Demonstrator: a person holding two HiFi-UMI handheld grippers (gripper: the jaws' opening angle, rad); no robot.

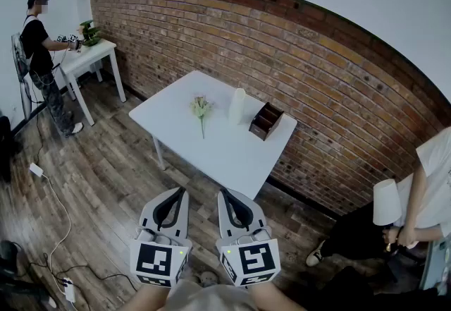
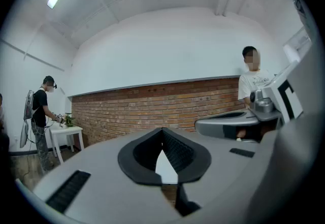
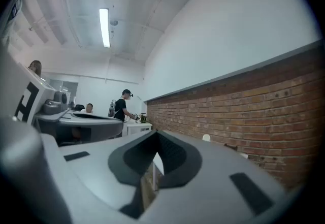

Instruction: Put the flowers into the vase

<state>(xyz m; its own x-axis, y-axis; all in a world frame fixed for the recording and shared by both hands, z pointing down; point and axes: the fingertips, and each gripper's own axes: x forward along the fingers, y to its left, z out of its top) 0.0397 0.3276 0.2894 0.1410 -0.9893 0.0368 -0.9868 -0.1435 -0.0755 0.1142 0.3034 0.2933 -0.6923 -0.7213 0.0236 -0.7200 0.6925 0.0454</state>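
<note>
Findings: The left tongs (image 1: 180,193) and right tongs (image 1: 224,194) are held level, side by side, and both are clenched with nothing between the jaws. Each gripper view shows the tips meeting, with only a sliver of background visible behind them.

Location of task items: A small bunch of pale flowers on green stems (image 1: 201,108) lies flat on the white rectangular counter (image 1: 211,154). It is well ahead of both tongs, roughly on the line between them, and its stem end points back towards them. A tall white cylindrical vase (image 1: 237,106) stands upright just to the right of the flowers, ahead of the right tongs. A dark brown wooden compartment box (image 1: 266,121) sits beyond it, further to the right.

Assessment: The task has not begun, and the step in hand is the approach.

Recommendation:
- Bring the tongs forward over the near edge of the counter.
- Release one pair before arrival.
- Take the stems low, near the cut end, so that the blooms are not crushed.
- Close gently, since the stems look thin.
- Raise the bunch to vertical before moving across to the vase.
- The other tongs may steady the vase, which appears light and could tip.

The width of the vase mouth cannot be judged from this range.
</note>
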